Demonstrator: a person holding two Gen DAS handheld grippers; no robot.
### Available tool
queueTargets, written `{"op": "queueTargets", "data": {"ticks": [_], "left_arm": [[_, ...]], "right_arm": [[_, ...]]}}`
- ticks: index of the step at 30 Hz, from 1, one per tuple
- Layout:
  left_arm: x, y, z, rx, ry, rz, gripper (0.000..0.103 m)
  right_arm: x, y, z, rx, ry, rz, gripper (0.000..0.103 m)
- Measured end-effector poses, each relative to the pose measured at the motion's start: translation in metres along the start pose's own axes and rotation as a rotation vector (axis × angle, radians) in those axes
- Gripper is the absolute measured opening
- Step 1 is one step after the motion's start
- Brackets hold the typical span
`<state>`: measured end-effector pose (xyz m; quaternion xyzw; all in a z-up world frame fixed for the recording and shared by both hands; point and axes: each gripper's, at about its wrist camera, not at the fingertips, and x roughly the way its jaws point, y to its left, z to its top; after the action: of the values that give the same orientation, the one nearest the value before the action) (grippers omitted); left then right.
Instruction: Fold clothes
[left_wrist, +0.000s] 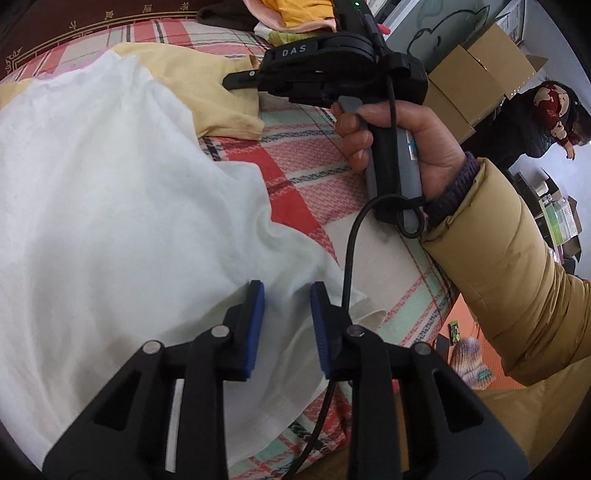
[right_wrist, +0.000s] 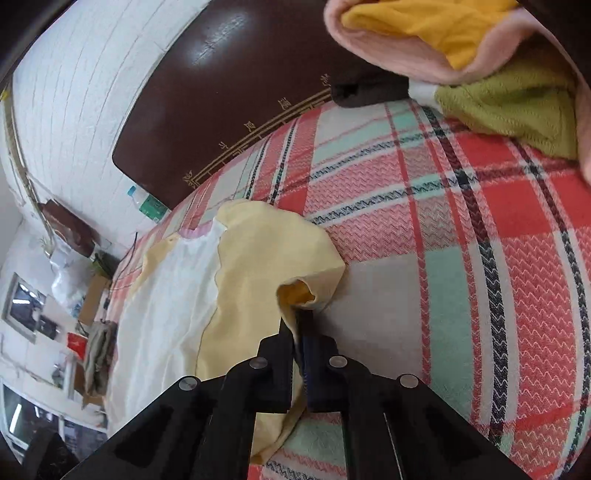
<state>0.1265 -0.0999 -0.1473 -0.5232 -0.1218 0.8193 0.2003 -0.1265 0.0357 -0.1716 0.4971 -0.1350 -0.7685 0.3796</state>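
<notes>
On the plaid bed, right gripper (right_wrist: 300, 332) clenches the shirt's (left_wrist: 110, 184) yellow sleeve; left gripper (left_wrist: 287, 295) gapes.

Soft, even daylight fills both fisheye views with barely any shadow, a pale glare streaks the dark headboard (right_wrist: 229, 92), edges curve and darken to black corners, and the nearest gripper parts look slightly blurred.

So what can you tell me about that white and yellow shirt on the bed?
The shirt is a soft, thin-looking tee with a white body and pale yellow sleeves, lying spread and wrinkled on the plaid bedspread. The right gripper is shut on the cuff of one yellow sleeve, whose opening gapes just beyond the fingers. The left gripper is open over the white hem area, holding nothing.
</notes>
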Motion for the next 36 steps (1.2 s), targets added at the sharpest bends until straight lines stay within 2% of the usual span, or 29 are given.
{"op": "queueTargets", "data": {"ticks": [2, 7, 11, 14, 17, 18, 20, 21, 22, 24, 25, 27, 28, 29, 30, 32, 36], "left_arm": [[-0.002, 0.003, -0.001, -0.014, -0.005, -0.035, 0.028], [-0.004, 0.012, -0.006, -0.068, -0.012, -0.178, 0.028], [-0.017, 0.016, -0.009, -0.071, -0.034, -0.285, 0.028], [-0.022, 0.026, -0.011, -0.087, -0.055, -0.332, 0.028], [-0.023, 0.035, -0.017, -0.104, -0.061, -0.320, 0.028], [-0.025, 0.039, -0.019, -0.107, -0.061, -0.313, 0.028], [-0.028, 0.045, -0.024, -0.102, -0.064, -0.295, 0.029], [-0.028, 0.045, -0.023, -0.095, -0.067, -0.282, 0.031], [-0.028, 0.045, -0.022, -0.088, -0.070, -0.268, 0.035], [-0.028, 0.046, -0.020, -0.073, -0.076, -0.241, 0.063], [-0.026, 0.045, -0.019, -0.067, -0.074, -0.252, 0.065], [-0.016, 0.042, -0.013, -0.063, -0.069, -0.280, 0.066], [-0.013, 0.041, -0.012, -0.063, -0.065, -0.282, 0.066], [-0.011, 0.041, -0.012, -0.063, -0.060, -0.282, 0.066], [-0.006, 0.040, -0.009, -0.065, -0.057, -0.282, 0.066], [-0.007, 0.041, -0.006, -0.073, -0.064, -0.285, 0.066], [-0.015, 0.048, 0.000, -0.092, -0.102, -0.299, 0.066]], "right_arm": [[-0.012, 0.002, 0.004, 0.002, -0.034, 0.033, 0.004], [-0.042, 0.024, 0.020, -0.014, -0.096, 0.140, 0.003], [-0.053, 0.057, 0.031, -0.053, -0.117, 0.143, 0.003], [-0.048, 0.092, 0.035, -0.130, -0.108, 0.148, 0.003], [-0.032, 0.114, 0.035, -0.189, -0.084, 0.053, 0.006], [-0.028, 0.111, 0.033, -0.194, -0.072, 0.015, 0.012], [-0.021, 0.105, 0.030, -0.202, -0.051, -0.065, 0.034], [-0.019, 0.095, 0.026, -0.199, -0.048, -0.115, 0.051], [-0.017, 0.086, 0.022, -0.194, -0.042, -0.163, 0.061], [-0.008, 0.064, 0.016, -0.170, 0.013, -0.214, 0.065], [-0.002, 0.055, 0.011, -0.161, 0.046, -0.216, 0.065], [0.007, 0.055, 0.002, -0.213, 0.058, -0.246, 0.065], [0.011, 0.055, -0.003, -0.239, 0.063, -0.261, 0.060], [0.015, 0.055, -0.007, -0.260, 0.073, -0.267, 0.049], [0.016, 0.056, -0.008, -0.258, 0.098, -0.233, 0.008], [0.017, 0.056, -0.007, -0.212, 0.125, -0.160, 0.005], [-0.006, 0.073, 0.008, -0.146, 0.039, -0.048, 0.004]]}}
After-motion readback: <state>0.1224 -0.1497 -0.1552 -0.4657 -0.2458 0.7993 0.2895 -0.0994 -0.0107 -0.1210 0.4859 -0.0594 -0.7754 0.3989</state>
